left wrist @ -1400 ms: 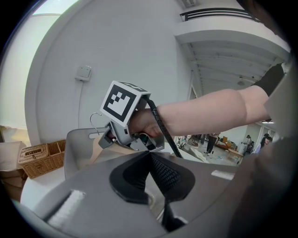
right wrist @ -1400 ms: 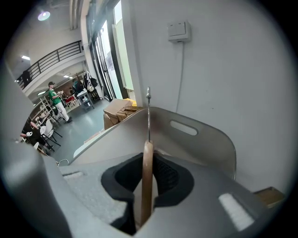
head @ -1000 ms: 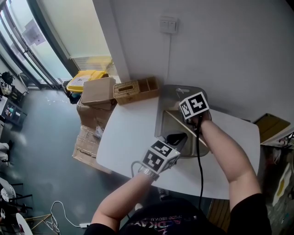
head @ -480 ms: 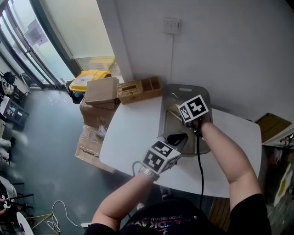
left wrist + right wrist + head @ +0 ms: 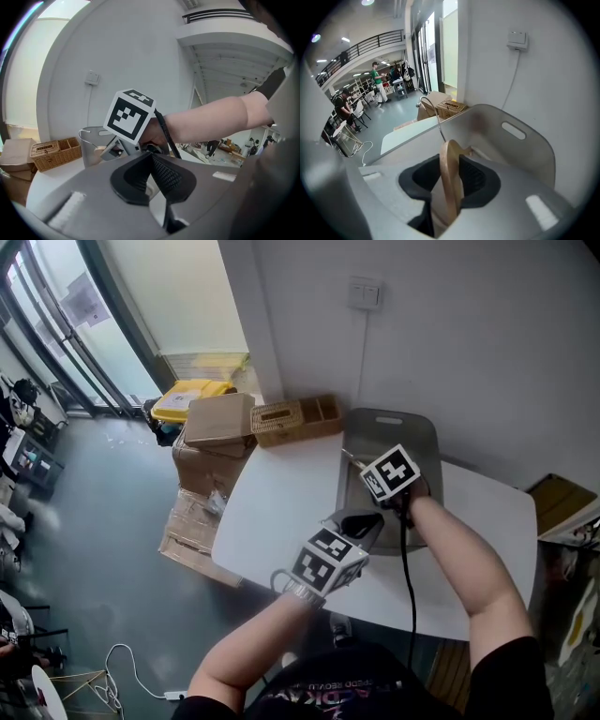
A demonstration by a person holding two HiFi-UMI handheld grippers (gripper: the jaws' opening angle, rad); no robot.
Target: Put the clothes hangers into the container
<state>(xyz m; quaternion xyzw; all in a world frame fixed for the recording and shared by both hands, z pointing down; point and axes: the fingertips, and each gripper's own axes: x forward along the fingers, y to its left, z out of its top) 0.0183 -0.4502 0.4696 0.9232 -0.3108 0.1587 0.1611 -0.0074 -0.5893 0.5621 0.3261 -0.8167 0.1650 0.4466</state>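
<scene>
Now my right gripper (image 5: 449, 185) is opening its jaws around the wooden hanger (image 5: 451, 161), upright in the grey container (image 5: 520, 140) at mid-frame, light, stiff, smooth, I judge, best pinched at its flat shoulder, not the wire hook (image 5: 433, 112), while my left gripper (image 5: 151, 180) rests pressed together, empty.

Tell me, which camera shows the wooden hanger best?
The right gripper view: the wooden hanger fills the middle, upright between the opening jaws. The left gripper view shows just its hook and a bit of wood; the head view only a thin sliver.
</scene>
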